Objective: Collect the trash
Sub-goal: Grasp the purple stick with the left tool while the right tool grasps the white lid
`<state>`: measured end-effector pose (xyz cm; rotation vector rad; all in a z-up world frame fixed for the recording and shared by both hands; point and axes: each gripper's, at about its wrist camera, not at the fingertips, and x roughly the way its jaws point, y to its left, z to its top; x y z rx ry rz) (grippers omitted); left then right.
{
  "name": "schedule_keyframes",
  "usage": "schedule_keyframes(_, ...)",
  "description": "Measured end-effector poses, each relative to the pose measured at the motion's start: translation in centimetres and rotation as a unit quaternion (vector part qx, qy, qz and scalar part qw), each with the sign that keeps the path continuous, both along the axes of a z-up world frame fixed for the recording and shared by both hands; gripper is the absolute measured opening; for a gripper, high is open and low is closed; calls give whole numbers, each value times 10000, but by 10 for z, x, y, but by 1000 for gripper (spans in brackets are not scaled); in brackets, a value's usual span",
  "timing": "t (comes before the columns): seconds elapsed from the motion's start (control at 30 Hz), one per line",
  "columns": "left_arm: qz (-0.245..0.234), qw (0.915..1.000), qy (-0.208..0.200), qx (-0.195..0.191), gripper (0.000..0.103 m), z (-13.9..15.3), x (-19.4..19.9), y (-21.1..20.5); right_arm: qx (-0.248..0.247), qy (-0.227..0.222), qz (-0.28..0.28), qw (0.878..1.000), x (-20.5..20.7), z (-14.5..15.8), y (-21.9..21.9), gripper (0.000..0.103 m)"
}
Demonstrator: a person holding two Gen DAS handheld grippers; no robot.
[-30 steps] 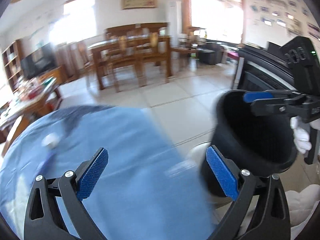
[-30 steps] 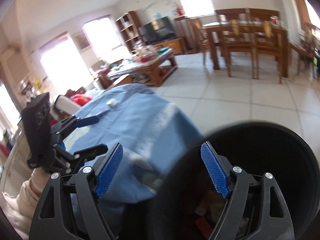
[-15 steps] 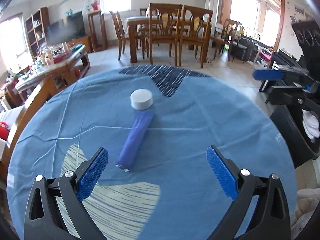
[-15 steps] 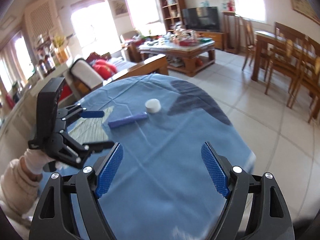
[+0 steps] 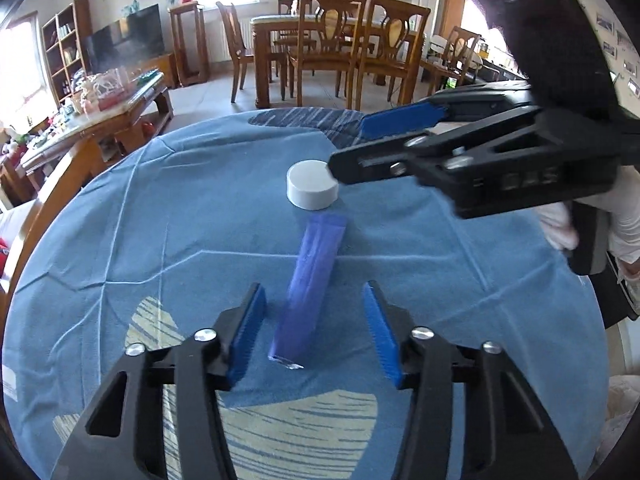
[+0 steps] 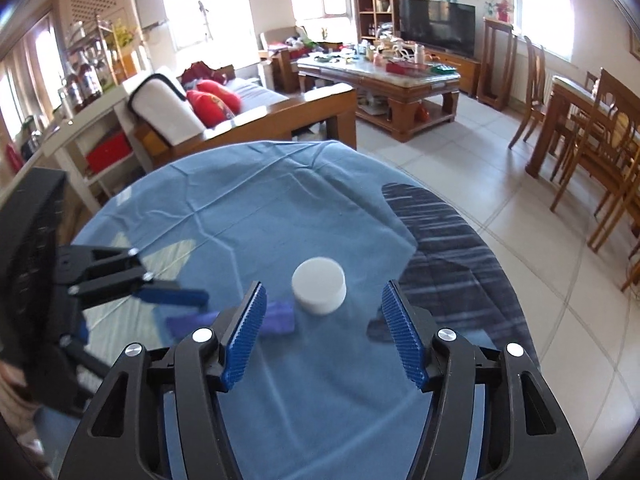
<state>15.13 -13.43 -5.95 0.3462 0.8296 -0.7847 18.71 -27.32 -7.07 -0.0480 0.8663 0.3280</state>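
A long blue-purple wrapper lies flat on the blue tablecloth, its far end just beside a short white cylinder, a cap or lid, which stands upright near the middle of the round table. In the right wrist view the same white cap sits ahead with the wrapper to its left, partly hidden behind a finger.

The left gripper hangs low over the near end of the wrapper, its blue-padded fingers spread apart on either side of it, not touching it. The right gripper is also spread wide with nothing between its pads; the cap lies just beyond its fingertips. From the left wrist view, the right gripper reaches in from the right, its lower finger tip at the cap's edge; whether it touches cannot be told.

Beyond the table stand a wooden dining set, a cluttered coffee table, a television and a sofa with red cushions.
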Motion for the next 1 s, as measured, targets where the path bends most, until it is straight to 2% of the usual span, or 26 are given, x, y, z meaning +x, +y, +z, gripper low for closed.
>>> schedule_keyframes(0.17,154,9997,-146,155,23,0,2,5,-122,132,57,9998,19,-16,9,60)
schedule_keyframes(0.23,220,9995,-155,145,17,0,5,8,-209,199,52,9996,24,-23,14,60)
schedule_keyframes(0.43,287,9994,-186,36,16,3,5,15,-307,243,28,9992,26,-38,15,37)
schedule_keyframes(0.6,322,9993,-169,-80,17,9,4,15,-144,260,-46,9995,18,-36,8,37)
schedule_keyframes(0.73,250,9993,-242,-160,17,18,-9,16,117,171,-69,9998,-5,-18,-2,37)
schedule_keyframes(1.0,-136,9975,-557,-405,17,49,-67,-12,514,-201,-115,9984,-106,36,-44,37)
